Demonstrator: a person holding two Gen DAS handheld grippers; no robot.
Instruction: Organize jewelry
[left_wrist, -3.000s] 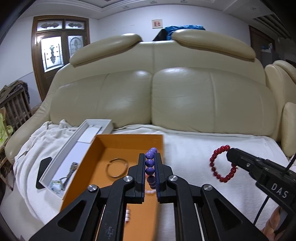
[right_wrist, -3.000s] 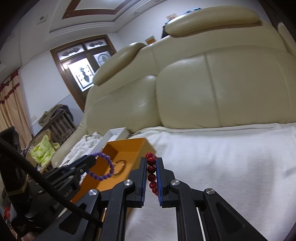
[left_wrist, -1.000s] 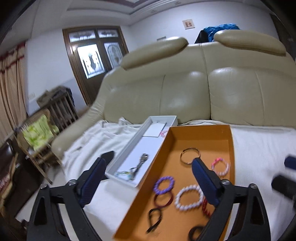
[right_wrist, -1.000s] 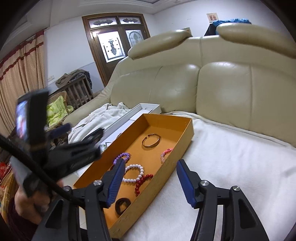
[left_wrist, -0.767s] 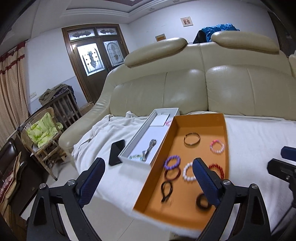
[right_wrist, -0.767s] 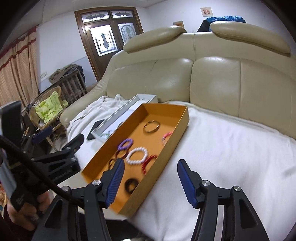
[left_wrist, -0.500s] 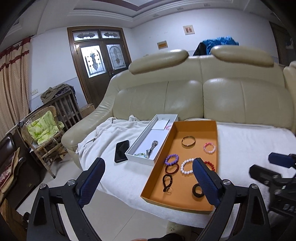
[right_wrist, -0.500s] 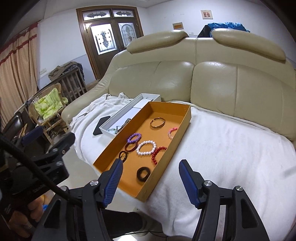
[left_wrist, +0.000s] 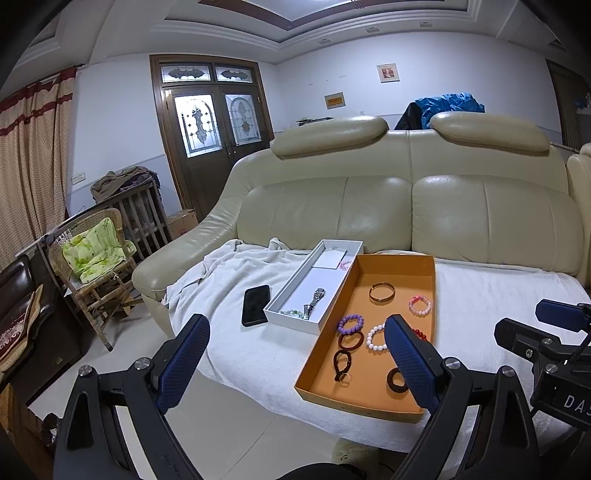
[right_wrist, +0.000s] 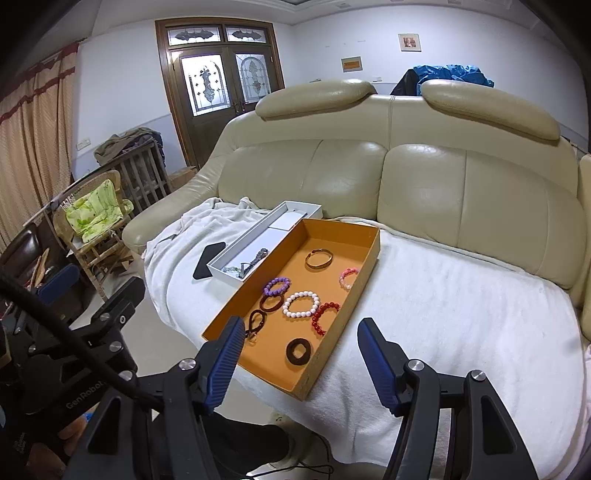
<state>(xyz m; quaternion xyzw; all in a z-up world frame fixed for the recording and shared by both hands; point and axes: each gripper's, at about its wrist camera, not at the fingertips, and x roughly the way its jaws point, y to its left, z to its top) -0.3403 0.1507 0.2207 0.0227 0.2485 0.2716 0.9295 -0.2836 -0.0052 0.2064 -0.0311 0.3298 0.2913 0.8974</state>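
White blanket (right_wrist: 461, 306) over cream sofa (left_wrist: 406, 206); orange tray (right_wrist: 369, 254) of bracelets (right_wrist: 301, 303) on blanket, white box (left_wrist: 295, 321), phone (left_wrist: 255, 304) left of tray; left gripper (left_wrist: 295, 360), right gripper (right_wrist: 301, 360) jaws wide, empty

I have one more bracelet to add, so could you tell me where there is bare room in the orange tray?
The orange tray is bare at its far end beyond the gold bangle, and at the near corner beside the dark ring. The middle is crowded with beaded bracelets.
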